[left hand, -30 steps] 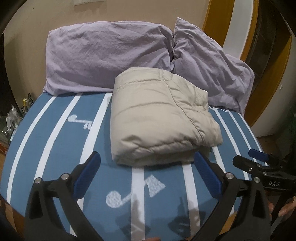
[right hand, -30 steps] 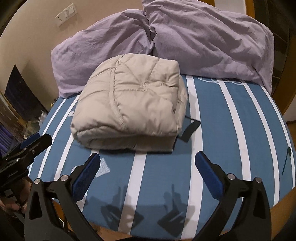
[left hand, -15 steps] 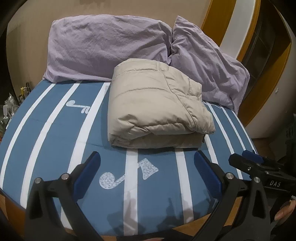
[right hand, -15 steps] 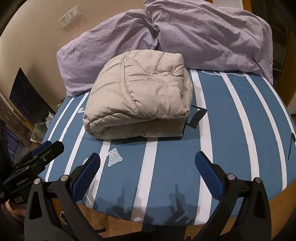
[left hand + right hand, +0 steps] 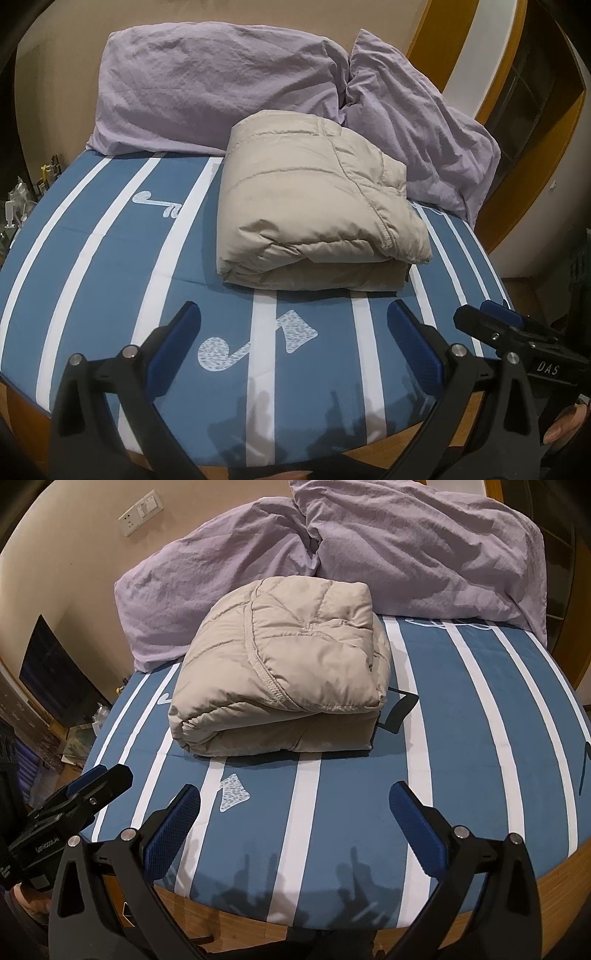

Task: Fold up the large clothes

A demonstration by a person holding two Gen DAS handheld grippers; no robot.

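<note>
Nearest the cameras, the left gripper (image 5: 293, 334) and the right gripper (image 5: 295, 814) were held wide apart in the jaws, released, with nothing grasped or touched; both were kept above the near edge of the bed (image 5: 480, 760), short of the jacket. The bed was covered by a blue sheet with white stripes. 1 beige padded jacket (image 5: 284, 668) was laid folded on the sheet. Behind the jacket, 2 lilac pillows (image 5: 207, 88) (image 5: 417, 133) were propped against a beige wall, where 1 socket plate (image 5: 141, 512) was mounted.
</note>
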